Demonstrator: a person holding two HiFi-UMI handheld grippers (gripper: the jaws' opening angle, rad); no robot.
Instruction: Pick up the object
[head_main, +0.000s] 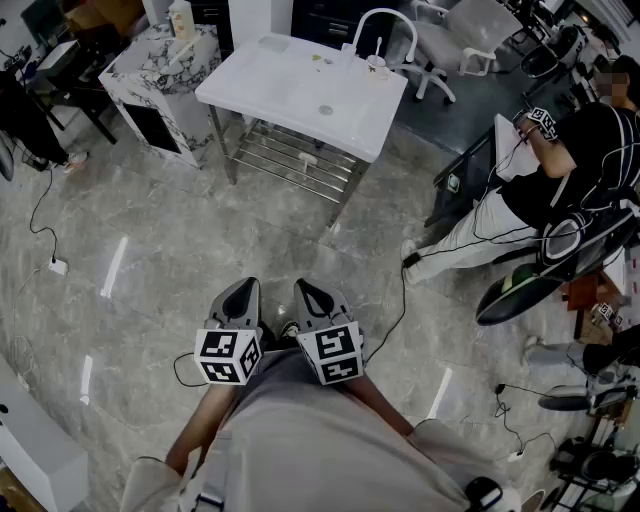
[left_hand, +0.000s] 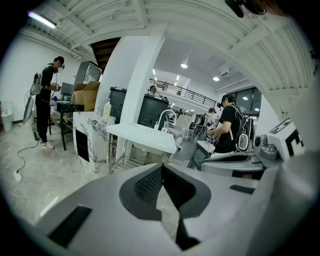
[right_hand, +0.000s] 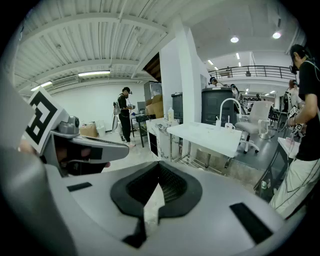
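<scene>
Both grippers are held close to the person's body, side by side over the grey stone floor and far from any object. My left gripper (head_main: 243, 290) (left_hand: 161, 168) is shut, its dark pads meeting at the tip with nothing between them. My right gripper (head_main: 305, 290) (right_hand: 159, 173) is shut and empty too. Ahead stands a white table (head_main: 270, 85) (left_hand: 142, 134) (right_hand: 210, 136) with a small round thing (head_main: 325, 110) on its top and a cup (head_main: 375, 64) near the far edge. Which thing is the task's object I cannot tell.
A marble-patterned cabinet (head_main: 160, 70) stands left of the table, with a white chair (head_main: 395, 35) behind it. A person in black (head_main: 590, 150) bends over a desk at the right. Cables (head_main: 45, 240) trail on the floor at the left and right, and a wire shelf (head_main: 295, 160) sits under the table.
</scene>
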